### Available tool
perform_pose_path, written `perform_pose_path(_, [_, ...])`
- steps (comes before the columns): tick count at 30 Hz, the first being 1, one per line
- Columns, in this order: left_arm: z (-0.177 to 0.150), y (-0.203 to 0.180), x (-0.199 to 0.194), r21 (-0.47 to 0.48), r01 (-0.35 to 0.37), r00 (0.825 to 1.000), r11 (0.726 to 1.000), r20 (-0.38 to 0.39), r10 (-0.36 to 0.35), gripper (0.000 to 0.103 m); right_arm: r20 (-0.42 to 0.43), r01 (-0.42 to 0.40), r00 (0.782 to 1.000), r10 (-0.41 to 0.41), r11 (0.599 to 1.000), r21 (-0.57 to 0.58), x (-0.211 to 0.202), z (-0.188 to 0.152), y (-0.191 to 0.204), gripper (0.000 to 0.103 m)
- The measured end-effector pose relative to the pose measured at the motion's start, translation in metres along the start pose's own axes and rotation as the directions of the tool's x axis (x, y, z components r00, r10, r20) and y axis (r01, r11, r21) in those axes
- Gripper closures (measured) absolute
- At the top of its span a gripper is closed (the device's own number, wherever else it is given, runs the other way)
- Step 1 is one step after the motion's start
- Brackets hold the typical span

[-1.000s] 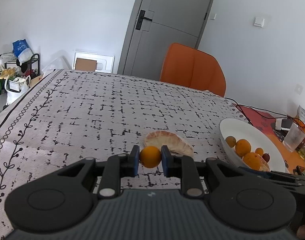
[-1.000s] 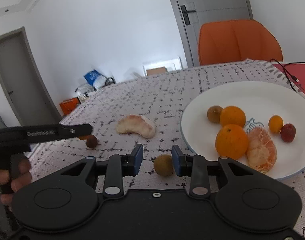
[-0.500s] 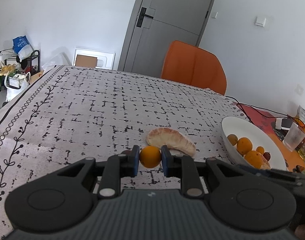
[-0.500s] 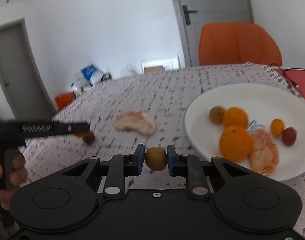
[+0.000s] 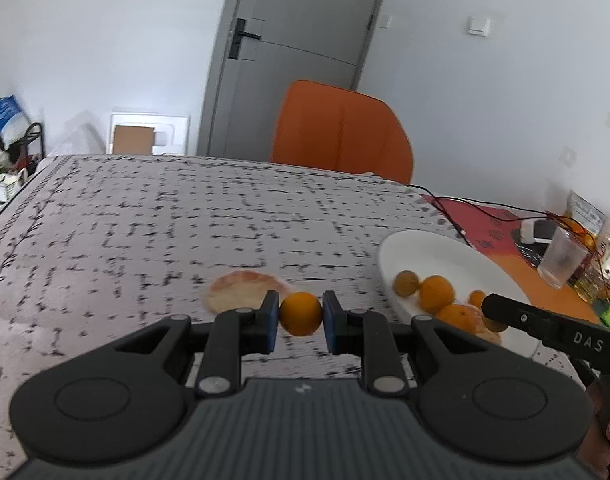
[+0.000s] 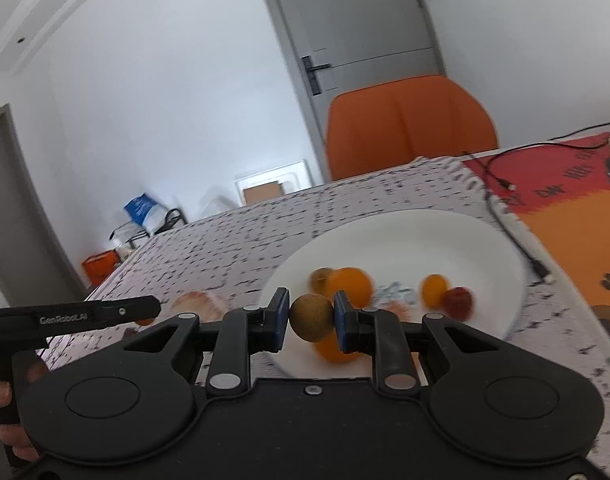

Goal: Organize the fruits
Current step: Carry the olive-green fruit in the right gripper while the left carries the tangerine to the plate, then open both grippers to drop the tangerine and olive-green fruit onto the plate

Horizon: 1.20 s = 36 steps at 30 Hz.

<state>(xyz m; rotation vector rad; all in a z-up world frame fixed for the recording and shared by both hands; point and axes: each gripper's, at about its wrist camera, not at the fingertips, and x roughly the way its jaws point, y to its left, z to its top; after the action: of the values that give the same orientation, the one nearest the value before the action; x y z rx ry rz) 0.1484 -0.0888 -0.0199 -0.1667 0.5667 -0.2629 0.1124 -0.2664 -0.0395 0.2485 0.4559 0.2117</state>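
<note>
My left gripper is shut on a small orange fruit and holds it above the patterned tablecloth, left of the white plate. A peeled pomelo segment lies on the cloth just beyond it. My right gripper is shut on a brown round fruit and holds it over the near left rim of the plate. The plate holds oranges, a small orange fruit and a red fruit. The right gripper also shows in the left wrist view.
An orange chair stands at the table's far side. Cables, a clear cup and bottles sit on a red-orange mat right of the plate. The left gripper's finger reaches in beside the pomelo segment.
My right gripper closed on the brown fruit, lifted it off the cloth and moved over the plate's rim. My left gripper, still holding the small orange fruit, moved right toward the plate.
</note>
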Motion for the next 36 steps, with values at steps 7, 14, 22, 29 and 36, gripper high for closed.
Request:
perform_pose_path(7, [0.003, -0.023, 0.011, 0.037, 0.034, 0.999, 0.999, -0.004, -0.033, 0.082, 0.022, 0.041, 0.999, -0.042, 0.999, 0.031, -0.01, 0.002, -0.021, 0.081])
perform_pose_path(14, [0.006, -0.04, 0.019, 0.065, 0.054, 0.998, 0.996, -0.013, -0.054, 0.082, 0.032, 0.07, 0.997, -0.072, 0.996, 0.063, -0.018, 0.002, -0.037, 0.08])
perform_pose_path(22, [0.01, -0.061, 0.029, 0.099, 0.092, 0.996, 0.991, -0.016, -0.091, 0.082, 0.053, 0.097, 0.993, -0.103, 0.989, 0.114, -0.032, 0.003, -0.055, 0.075])
perform_pose_path(29, [0.014, -0.078, 0.033, 0.126, 0.124, 0.992, 0.984, -0.017, -0.123, 0.081, 0.057, 0.108, 0.992, -0.117, 0.985, 0.133, -0.036, 0.003, -0.063, 0.075])
perform_pose_path(36, [0.02, -0.085, 0.028, 0.145, 0.117, 0.993, 0.982, 0.008, -0.119, 0.067, 0.054, 0.093, 0.994, -0.1, 0.987, 0.133, -0.037, 0.0, -0.06, 0.074])
